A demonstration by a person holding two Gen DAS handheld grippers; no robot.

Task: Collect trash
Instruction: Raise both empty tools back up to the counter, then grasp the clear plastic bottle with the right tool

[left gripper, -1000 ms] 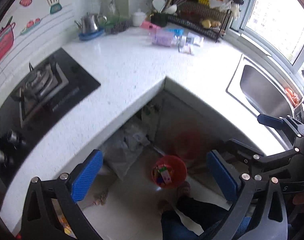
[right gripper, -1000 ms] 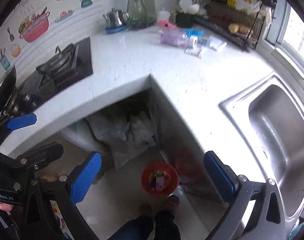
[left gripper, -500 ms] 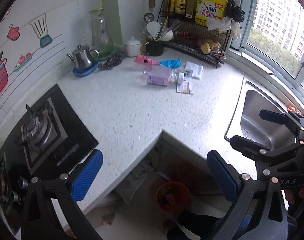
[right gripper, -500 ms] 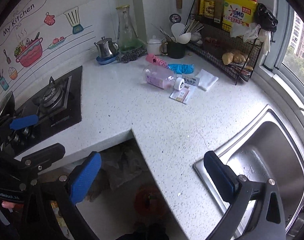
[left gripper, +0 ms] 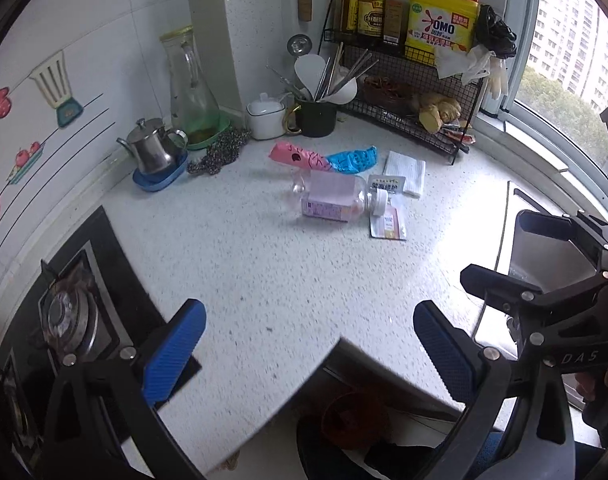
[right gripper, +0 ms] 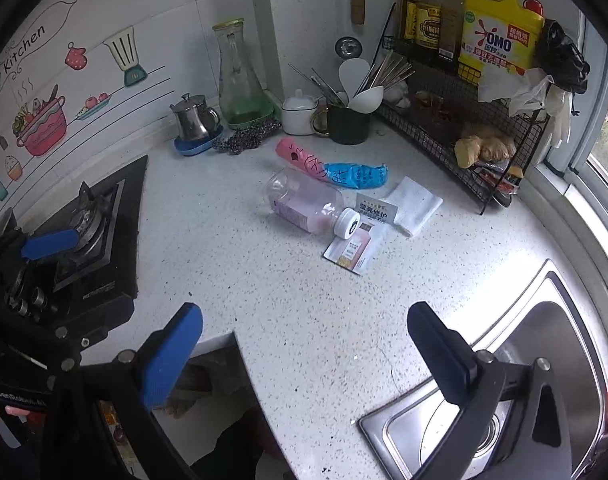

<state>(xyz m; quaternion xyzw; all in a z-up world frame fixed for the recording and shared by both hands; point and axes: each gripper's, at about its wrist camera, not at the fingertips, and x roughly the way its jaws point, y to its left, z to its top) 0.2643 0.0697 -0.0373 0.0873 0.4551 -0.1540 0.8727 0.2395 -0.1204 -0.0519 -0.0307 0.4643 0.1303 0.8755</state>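
Trash lies in the far corner of the white counter: a clear plastic bottle (left gripper: 336, 200) (right gripper: 308, 204) on its side, a pink wrapper (left gripper: 297, 156) (right gripper: 299, 156), a blue wrapper (left gripper: 354, 160) (right gripper: 356, 176), a small sachet (left gripper: 388, 222) (right gripper: 352, 250), a label card (left gripper: 386, 184) (right gripper: 376, 210) and a folded white tissue (left gripper: 406, 172) (right gripper: 418, 204). My left gripper (left gripper: 308, 354) is open above the counter's near edge, holding nothing. My right gripper (right gripper: 304, 350) is open too, well short of the trash. A red bin (left gripper: 354, 420) sits on the floor below.
A gas stove (left gripper: 69, 320) (right gripper: 91, 220) is at the left and a steel sink (right gripper: 524, 384) at the right. Along the wall stand a kettle (right gripper: 193, 122), a glass carafe (right gripper: 239, 84), a utensil cup (right gripper: 348, 124) and a wire rack (right gripper: 464, 120) with bottles.
Both grippers have risen and tilted up from the floor and the red bin toward the counter's far corner. The trash items now look nearer. Both stay open.
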